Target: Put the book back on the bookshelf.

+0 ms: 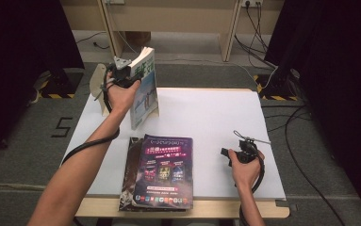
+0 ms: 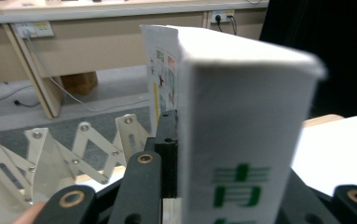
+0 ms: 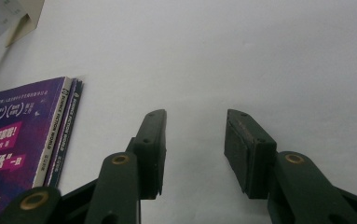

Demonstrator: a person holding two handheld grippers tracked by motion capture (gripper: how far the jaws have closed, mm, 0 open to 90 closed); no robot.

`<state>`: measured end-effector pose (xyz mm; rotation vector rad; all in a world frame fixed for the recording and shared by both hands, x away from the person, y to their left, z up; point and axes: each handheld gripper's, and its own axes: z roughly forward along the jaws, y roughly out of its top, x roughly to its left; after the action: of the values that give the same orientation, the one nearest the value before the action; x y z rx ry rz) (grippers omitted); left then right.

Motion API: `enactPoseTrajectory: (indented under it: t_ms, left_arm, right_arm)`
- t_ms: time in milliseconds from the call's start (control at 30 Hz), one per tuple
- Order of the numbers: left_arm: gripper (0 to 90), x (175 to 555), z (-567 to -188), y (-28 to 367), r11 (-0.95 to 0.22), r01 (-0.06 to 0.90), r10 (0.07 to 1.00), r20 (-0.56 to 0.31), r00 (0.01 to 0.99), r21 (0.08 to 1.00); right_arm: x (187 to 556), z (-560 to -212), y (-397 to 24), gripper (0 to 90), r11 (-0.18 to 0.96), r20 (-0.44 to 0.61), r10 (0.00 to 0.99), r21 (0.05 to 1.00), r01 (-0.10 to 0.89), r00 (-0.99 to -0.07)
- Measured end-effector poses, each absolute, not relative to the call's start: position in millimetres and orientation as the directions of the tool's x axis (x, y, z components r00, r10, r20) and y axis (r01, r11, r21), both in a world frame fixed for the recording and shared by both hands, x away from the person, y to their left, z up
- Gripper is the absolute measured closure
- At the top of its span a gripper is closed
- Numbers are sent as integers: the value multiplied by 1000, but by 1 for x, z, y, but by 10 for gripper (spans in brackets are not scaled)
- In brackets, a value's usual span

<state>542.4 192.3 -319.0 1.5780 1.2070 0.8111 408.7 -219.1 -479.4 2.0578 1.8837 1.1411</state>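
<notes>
High view first: using the white table (image 1: 216, 122) as the anchor, the leftmost thing is a beige folding rack (image 1: 98, 87) by its far left corner, made of flat crisscross slats riveted like scissor arms. Just right of that, the left gripper (image 1: 130, 75) holds a thick white book (image 1: 145, 87) upright over the table's far left part, bottom edge down near the surface, though I can't tell if it actually touches. It's a chunky paperback with a matte white spine, green characters and a pale glossy cover. In the left gripper view the black jaws are clamped on the book across its thickness, one pad flat against the cover and the spine facing the camera, so the claw is partly closed around a fat block of pages.

Moving right, a stack of magazines (image 1: 161, 172) lies flat at the table's near edge, with a shiny purple cover on top and thin spines peeking out on the left side.

Further right, the right gripper (image 1: 225, 153) sits low over the table's bare near right part. Its jaws stand apart with nothing between them, ribbed black pads facing each other.
</notes>
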Motion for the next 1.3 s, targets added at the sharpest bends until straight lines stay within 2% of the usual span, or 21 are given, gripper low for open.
enactPoseTrajectory:
  t_ms: [267,567,1300]
  left_arm:
    - [723,529,-323,198,-86,415,942,-62,331,906]
    - [709,521,-322,197,-124,479,927,-70,367,869]
    - [629,521,-307,195,-69,521,935,-127,331,851]
  right_arm:
    - [409,-478,-219,589,-215,437,897,565,797,-68]
    - [408,-478,-218,589,-217,439,896,562,798,-65]
    - [407,-476,-223,587,-224,442,895,565,794,-62]
